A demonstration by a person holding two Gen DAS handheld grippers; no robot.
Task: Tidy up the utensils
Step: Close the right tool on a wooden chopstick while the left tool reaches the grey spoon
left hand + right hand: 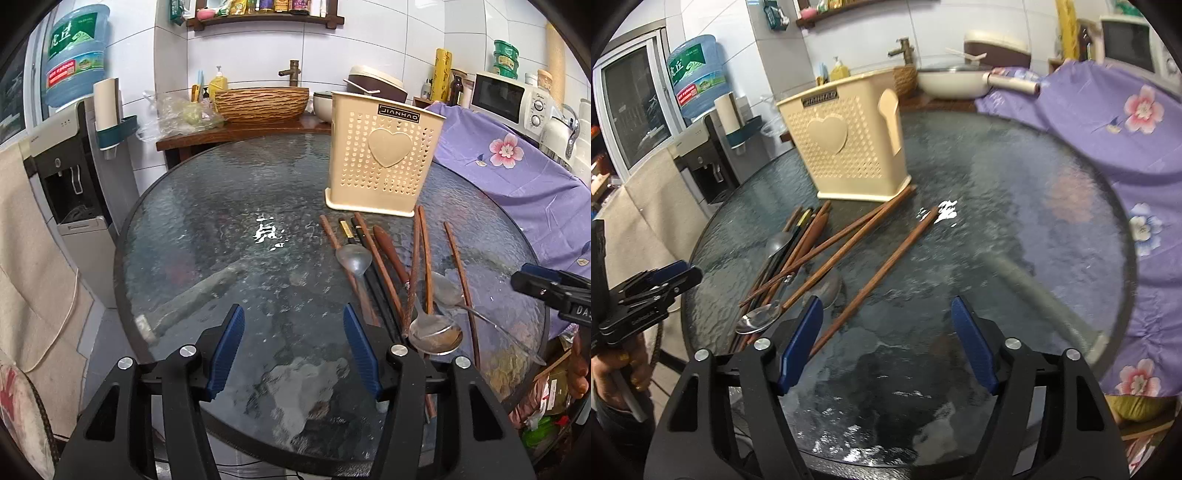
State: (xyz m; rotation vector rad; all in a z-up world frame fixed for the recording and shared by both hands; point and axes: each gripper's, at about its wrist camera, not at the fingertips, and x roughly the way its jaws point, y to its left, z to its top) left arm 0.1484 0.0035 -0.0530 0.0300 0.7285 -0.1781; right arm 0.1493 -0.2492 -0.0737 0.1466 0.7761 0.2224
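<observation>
Left wrist view: brown chopsticks [376,258] and steel spoons [436,332] lie jumbled; both grippers gape empty.

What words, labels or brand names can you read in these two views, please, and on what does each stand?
"JIANHAO": black plate on the beige utensil holder; blurred in the right wrist view.
"DA", cut off at the edge: on the right gripper.
Large Chinese characters on the water jug: partly legible; its red label is too small to read.
Microwave badge, shelf packets: too small to read.
</observation>
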